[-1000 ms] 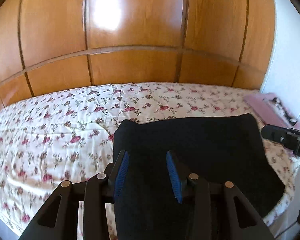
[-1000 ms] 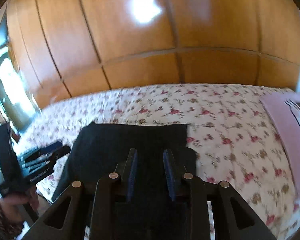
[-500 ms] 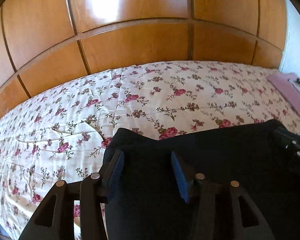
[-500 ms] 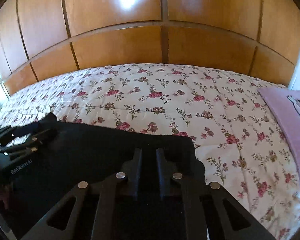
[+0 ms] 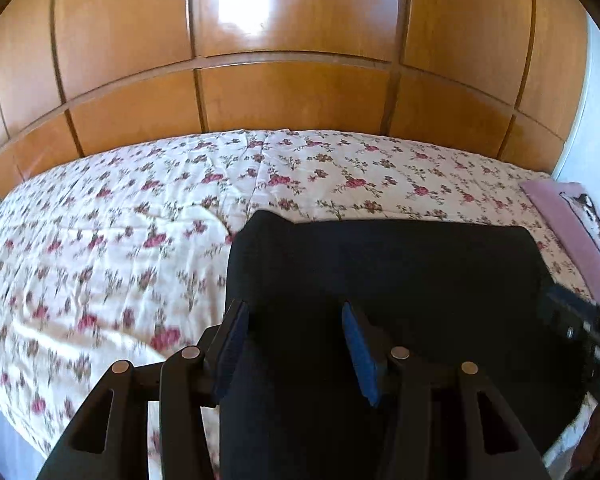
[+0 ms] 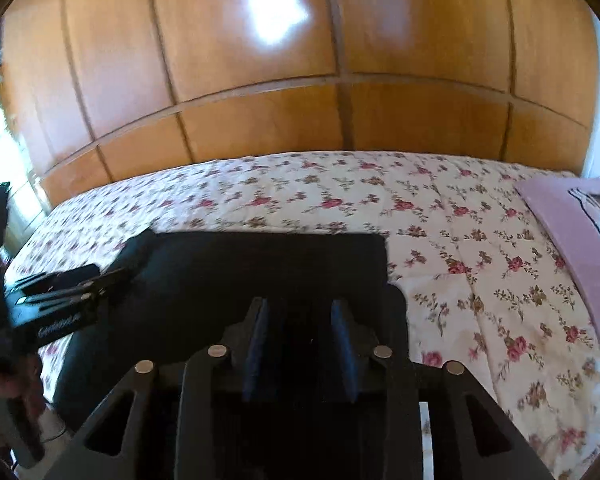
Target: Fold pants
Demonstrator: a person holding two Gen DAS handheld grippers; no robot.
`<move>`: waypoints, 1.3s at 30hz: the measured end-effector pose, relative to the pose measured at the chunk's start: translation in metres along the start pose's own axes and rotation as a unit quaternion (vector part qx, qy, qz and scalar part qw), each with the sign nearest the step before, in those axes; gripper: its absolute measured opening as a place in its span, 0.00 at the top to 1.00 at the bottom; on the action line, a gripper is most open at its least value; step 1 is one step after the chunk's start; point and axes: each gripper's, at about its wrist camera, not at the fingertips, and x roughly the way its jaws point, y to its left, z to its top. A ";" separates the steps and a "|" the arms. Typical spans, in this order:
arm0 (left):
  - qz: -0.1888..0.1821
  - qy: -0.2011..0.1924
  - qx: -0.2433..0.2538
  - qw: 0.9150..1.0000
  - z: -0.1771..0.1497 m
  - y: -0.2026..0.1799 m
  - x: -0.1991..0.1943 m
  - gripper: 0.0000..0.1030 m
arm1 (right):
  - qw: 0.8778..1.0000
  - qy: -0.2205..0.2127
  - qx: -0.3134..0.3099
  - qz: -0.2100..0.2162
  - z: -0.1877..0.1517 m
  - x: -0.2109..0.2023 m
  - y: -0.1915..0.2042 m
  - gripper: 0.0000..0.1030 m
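Dark navy folded pants [image 5: 384, 280] lie on the floral quilted bedspread [image 5: 100, 248], lower centre to lower right of the left wrist frame. Long axis runs left to right across the frame, far edge parallel to the glossy wooden panelled wall [image 5: 292, 92].

My left gripper [image 5: 296, 344] hangs above the cloth, blue pads wide apart, holding nothing. My right gripper [image 6: 300, 336]: fingers parted, a moderate gap, nothing clamped; half a second ago they sat nearly closed.

Both views have pulled back since then. Pink cat-print pillow [image 6: 572, 224] at right edge.
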 end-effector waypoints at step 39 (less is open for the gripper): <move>-0.017 -0.036 -0.018 0.999 -0.104 -0.004 -0.100 0.51 | 0.998 0.021 0.039 -0.041 -0.085 -0.078 -0.006 0.30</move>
